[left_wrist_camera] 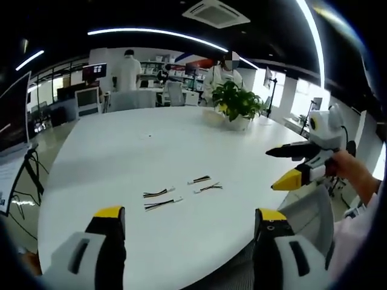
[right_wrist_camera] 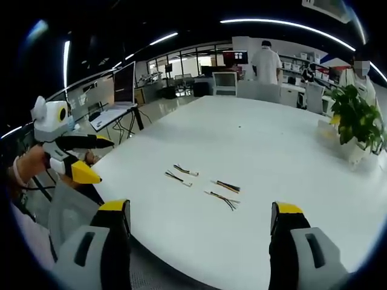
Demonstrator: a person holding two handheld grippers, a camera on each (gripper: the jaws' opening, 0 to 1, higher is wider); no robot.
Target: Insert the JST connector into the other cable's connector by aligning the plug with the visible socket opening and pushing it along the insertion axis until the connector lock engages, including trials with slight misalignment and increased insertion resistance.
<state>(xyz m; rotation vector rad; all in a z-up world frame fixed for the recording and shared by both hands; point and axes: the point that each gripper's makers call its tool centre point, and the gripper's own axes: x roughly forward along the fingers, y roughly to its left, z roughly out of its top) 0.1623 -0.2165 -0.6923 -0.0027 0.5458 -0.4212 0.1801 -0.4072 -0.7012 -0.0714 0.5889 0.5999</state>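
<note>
Task not yet begun: four short JST cables lie loose and unmated at lower centre of the white table, while the left gripper and right gripper hover apart, jaws spread and empty.

Left gripper: grey-white moulded bodies w/ dark slot-shaped recesses, black jaws, yellow caps on tips. Right gripper: same build, grey-white shells, black jaws, yellow tips. Seen from the other side, right gripper showed a white housing on top, black upper jaw, yellow wedge-shaped lower tip, white/black section behind it. Left gripper looked alike. Person's hand was on its handle; white sleeve below. Other hand wore a thin wristband.
</note>
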